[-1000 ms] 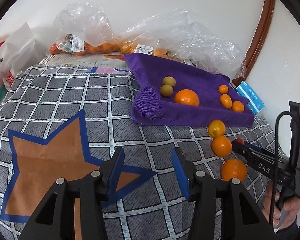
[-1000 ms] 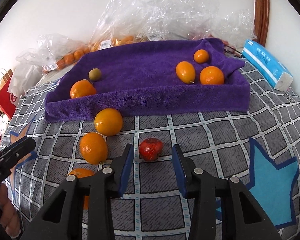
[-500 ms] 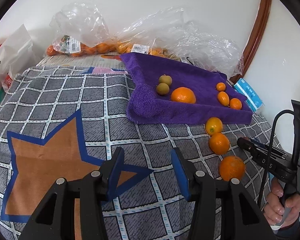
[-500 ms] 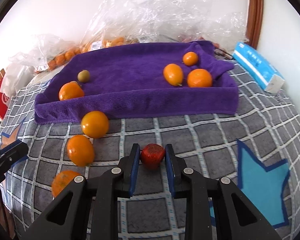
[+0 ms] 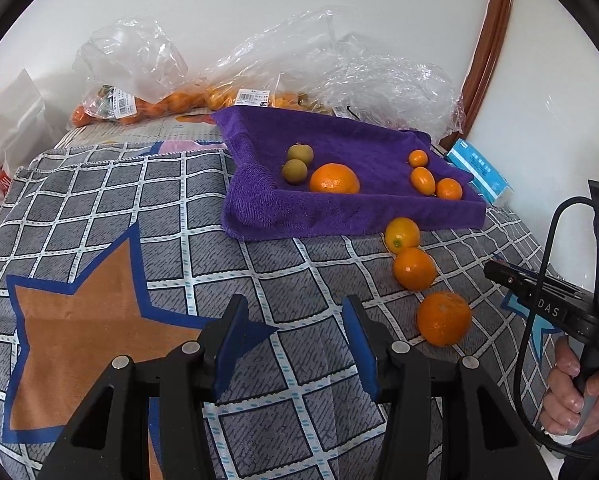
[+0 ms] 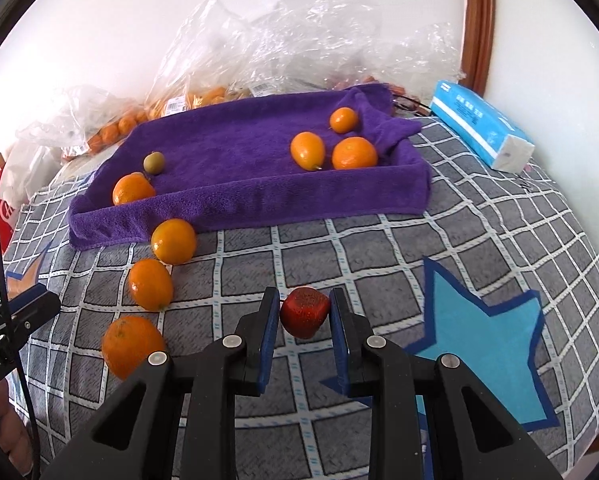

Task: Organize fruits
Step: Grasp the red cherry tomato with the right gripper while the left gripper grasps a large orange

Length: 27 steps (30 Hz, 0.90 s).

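Strawberry, small, red and bumpy (image 6: pixel 304 312), pinched in the right tongs (image 6: pixel 302 316) over the checked cloth; purple towel tray (image 6: pixel 283 200) lies straight ahead, farther off. Left tongs (image 5: pixel 295 344) gape empty.

This looks like a room in a home. A grey checked blanket (image 5: pixel 99 216) with star patches covers a soft, bed-like surface set against a plain white wall (image 5: pixel 259 8). Behind the blanket, against that wall, lie clear supermarket bags of oranges (image 5: pixel 139 96) with price labels. To the blanket's right a curved wooden frame (image 6: pixel 477 20) rises, with a blue tissue pack (image 6: pixel 479 124) lying near it.
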Available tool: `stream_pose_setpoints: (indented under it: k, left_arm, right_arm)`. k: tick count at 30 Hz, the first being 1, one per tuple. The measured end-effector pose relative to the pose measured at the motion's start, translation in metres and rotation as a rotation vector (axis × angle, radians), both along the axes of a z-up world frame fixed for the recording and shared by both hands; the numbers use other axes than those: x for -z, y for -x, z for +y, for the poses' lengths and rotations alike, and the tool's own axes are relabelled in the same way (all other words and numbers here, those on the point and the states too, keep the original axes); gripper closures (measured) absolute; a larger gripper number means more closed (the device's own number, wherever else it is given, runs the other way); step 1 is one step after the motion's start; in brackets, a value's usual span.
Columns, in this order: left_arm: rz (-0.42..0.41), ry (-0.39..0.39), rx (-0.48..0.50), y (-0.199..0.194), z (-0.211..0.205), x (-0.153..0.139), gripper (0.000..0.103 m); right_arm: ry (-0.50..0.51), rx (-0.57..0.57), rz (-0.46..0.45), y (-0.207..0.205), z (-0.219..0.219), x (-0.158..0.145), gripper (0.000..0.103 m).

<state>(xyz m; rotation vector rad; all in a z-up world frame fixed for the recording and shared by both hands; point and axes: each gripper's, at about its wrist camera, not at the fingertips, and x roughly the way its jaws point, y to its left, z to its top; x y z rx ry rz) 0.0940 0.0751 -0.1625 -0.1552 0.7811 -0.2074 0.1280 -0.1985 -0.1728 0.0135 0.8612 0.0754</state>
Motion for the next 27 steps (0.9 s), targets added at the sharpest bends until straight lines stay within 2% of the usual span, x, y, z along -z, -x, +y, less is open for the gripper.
stream_pose_setpoints:
  k: [6,9,14,19,27]
  left_arm:
    - [-0.002,0.030,0.043,0.000,-0.004,-0.006,0.052]
    - [0.011,0.130,0.069,0.003,-0.003,-0.012,0.048]
    - [0.065,0.212,0.109,0.001,-0.022,-0.011,0.047]
    - [0.107,0.188,0.162,-0.005,-0.052,-0.006,0.047]
    - [0.144,0.085,0.205,-0.012,-0.085,0.006,0.047]
  right_arm:
    - [-0.002,0.026,-0.010,0.004,-0.013,-0.007,0.078]
    - [-0.001,0.048,-0.027,0.007,-0.023,-0.013,0.078]
    - [0.017,0.082,-0.045,0.012,-0.040,-0.020,0.078]
    - [0.030,0.116,-0.052,0.016,-0.056,-0.024,0.078]
    - [0.012,0.163,-0.036,0.020,-0.072,-0.018,0.078]
